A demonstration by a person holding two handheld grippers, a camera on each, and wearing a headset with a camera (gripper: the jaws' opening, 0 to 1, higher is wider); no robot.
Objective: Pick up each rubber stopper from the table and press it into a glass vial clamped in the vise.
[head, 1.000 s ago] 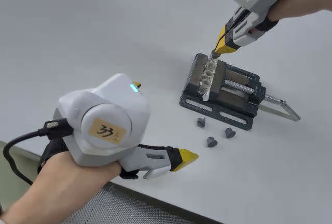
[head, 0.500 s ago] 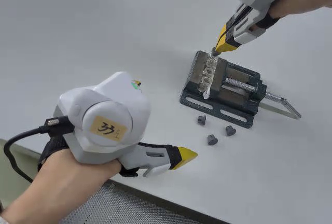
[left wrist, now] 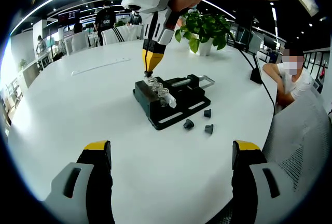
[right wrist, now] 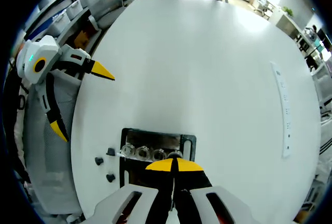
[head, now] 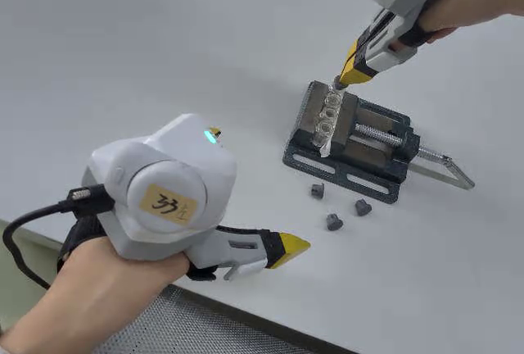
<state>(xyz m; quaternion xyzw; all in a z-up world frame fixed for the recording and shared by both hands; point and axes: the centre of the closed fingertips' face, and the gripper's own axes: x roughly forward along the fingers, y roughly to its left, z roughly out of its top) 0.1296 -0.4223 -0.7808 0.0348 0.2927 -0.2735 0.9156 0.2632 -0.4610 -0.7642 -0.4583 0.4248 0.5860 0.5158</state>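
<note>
Clearance looks to be the reason for where the left gripper [left wrist: 172, 151] is held. It hangs low at the near edge of the table [head: 164, 43], well apart from the work. Its 2 jaws are spread wide with nothing between them, so it seems to be in reserve, not helping.

Right of it, the vise [head: 381, 157] sits flat on the table and squeezes a row of glass vials [head: 329, 114] between its plates. Their mouths face up (the nearest one may lean; it is hard to tell), and clamped like this the glass should not slide under a downward push. The vials are clear and look empty. In the right gripper view 3 mouths show open and unplugged, while the end one lies under the yellow tips and cannot be judged.

Just in front of the vise lie 3 rubber stoppers [head: 334, 222], loose on the bare table, near each other and not touching.

Furthest right, the right gripper [head: 345, 78] points steeply down from above. Its jaws are drawn together, with the tips at the mouth of the far-end vial. That pose suits pressing a stopper in, though whether 1 is pinched there is hidden.
</note>
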